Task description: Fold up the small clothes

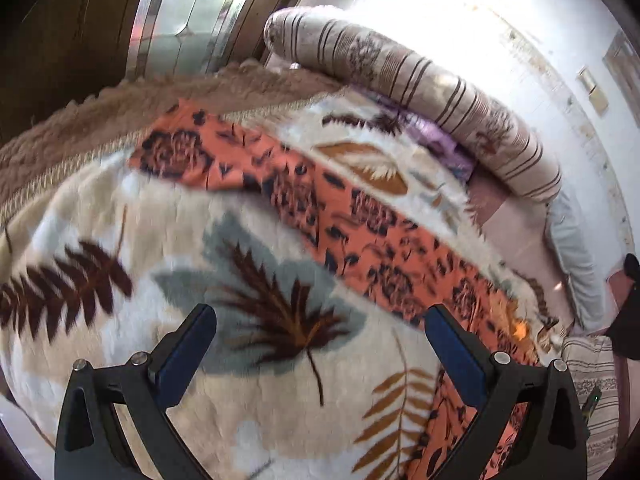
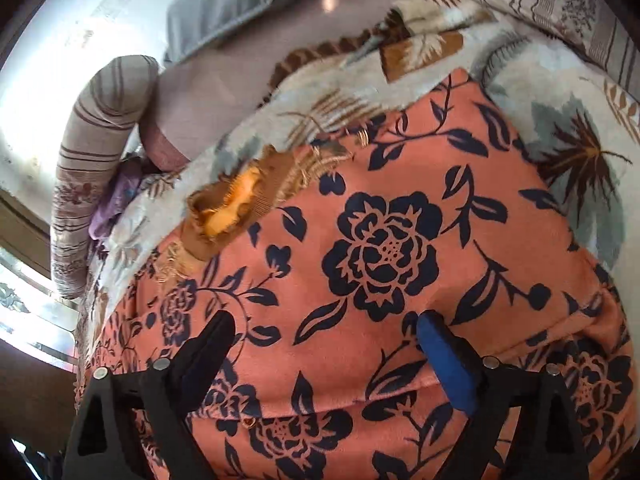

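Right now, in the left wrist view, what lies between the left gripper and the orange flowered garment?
Only the leaf-print blanket lies between the open left gripper and the orange flowered garment; the left wrist view shows this.

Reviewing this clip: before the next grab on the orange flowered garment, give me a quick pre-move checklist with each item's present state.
1. Right gripper open: ok.
2. Left gripper open: ok.
3. Nothing caught between either pair of fingers: ok.
4. Orange flowered garment spread on the leaf-print blanket: ok, one fold ridge near the right gripper.
5. Right gripper over the garment: ok.
6. Left gripper over the garment: not ok; mostly blanket lies between its fingers.
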Demonstrator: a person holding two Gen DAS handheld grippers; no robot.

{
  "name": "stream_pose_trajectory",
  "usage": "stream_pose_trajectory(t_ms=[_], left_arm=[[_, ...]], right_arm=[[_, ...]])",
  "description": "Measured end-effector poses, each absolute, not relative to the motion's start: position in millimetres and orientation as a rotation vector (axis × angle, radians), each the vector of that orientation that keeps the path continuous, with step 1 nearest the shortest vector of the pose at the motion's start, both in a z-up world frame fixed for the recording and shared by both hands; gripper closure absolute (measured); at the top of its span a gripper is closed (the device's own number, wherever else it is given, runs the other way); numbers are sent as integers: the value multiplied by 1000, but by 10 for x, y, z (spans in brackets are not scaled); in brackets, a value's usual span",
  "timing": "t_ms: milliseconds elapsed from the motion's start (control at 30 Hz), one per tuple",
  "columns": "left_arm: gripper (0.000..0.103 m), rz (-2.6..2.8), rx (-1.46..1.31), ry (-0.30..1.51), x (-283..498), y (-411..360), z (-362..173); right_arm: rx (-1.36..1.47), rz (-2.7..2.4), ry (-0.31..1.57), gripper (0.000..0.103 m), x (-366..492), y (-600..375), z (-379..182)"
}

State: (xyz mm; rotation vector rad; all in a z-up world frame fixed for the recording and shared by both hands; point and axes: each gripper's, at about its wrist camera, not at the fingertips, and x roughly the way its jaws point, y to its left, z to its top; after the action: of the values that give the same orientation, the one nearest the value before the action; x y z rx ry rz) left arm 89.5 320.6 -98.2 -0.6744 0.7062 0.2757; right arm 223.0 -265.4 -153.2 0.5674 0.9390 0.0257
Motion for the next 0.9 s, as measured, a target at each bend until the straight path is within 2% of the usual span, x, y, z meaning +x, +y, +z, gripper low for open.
stream_pose_trajectory(t_ms=[133, 333, 567, 633, 667, 700, 767, 833, 900], left_arm=[[0, 248, -839, 632, 1130, 3835, -922], [0, 262, -1273, 644, 1358, 4318, -1571], [0, 336, -1409, 563, 1539, 4470, -1661], [10, 384, -1408, 564, 1572, 4531, -1682], [28, 419, -1398, 574, 1571, 4567, -1694], [60, 458, -1382, 597, 1575, 4598, -1708], [96, 533, -1350, 676, 1581, 4671, -1772], [97, 536, -1323, 683, 1582, 4715, -1772], [97, 569, -1167, 700, 1634, 4651, -1559]], right_arm=[[503, 115, 850, 8, 1788, -2446, -1373], [403, 123, 879, 8, 1469, -2163, -1728], [398, 146, 864, 5, 1484, -2162, -1761], [404, 149, 859, 5, 1465, -2175, -1768], [403, 150, 859, 4, 1476, -2161, -1772], [402, 151, 860, 4, 1473, -2160, -1774], [399, 151, 859, 4, 1480, -2140, -1774], [402, 152, 859, 4, 1479, -2142, -1774], [411, 157, 853, 4, 1468, -2156, -1774]])
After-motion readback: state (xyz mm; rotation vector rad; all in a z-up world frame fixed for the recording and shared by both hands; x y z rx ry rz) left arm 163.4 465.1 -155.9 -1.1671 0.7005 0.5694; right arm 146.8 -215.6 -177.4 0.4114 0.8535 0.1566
